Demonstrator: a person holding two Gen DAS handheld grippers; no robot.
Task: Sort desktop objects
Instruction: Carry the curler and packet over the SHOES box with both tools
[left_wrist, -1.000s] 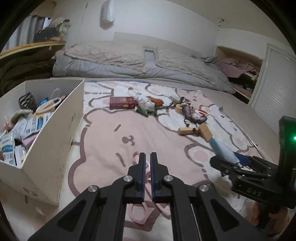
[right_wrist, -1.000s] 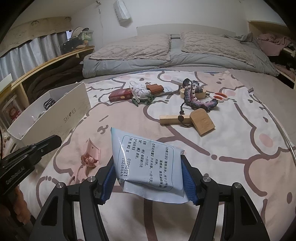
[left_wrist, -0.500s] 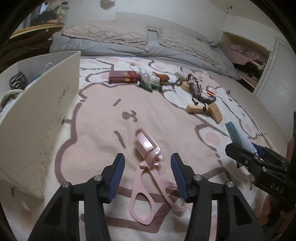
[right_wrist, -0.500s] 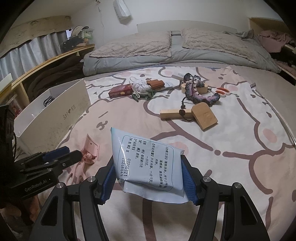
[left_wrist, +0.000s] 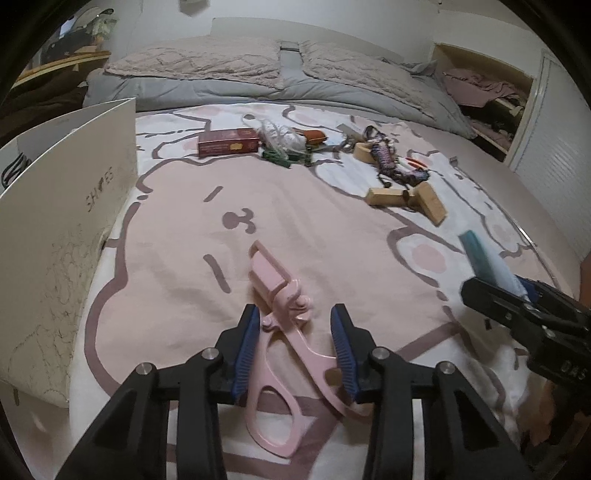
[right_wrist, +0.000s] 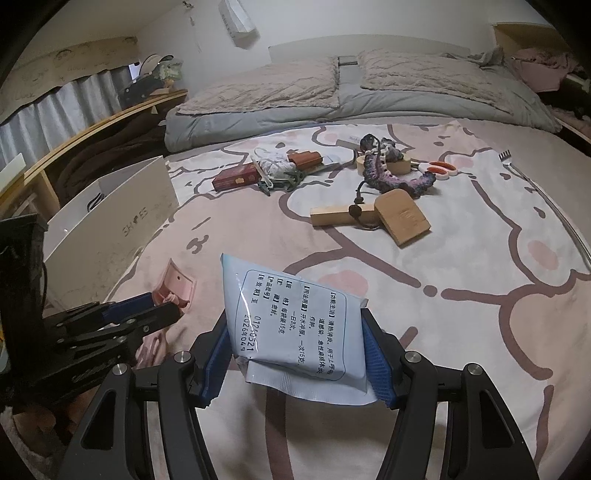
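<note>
Left claw (left_wrist: 295, 347): tilting downward, jaws closing around pink scissors (left_wrist: 284, 332) lying on the bed blanket (left_wrist: 177, 229), pads not pressing.
Right claw (right_wrist: 295, 354): angling downward, clamping blue sachet (right_wrist: 291, 325).

Two low wrist views, bed-facing

Black hand-held gripper (left_wrist: 297, 325) w/ blue ribbed pads (left_wrist: 246, 345), silver screws.
</note>
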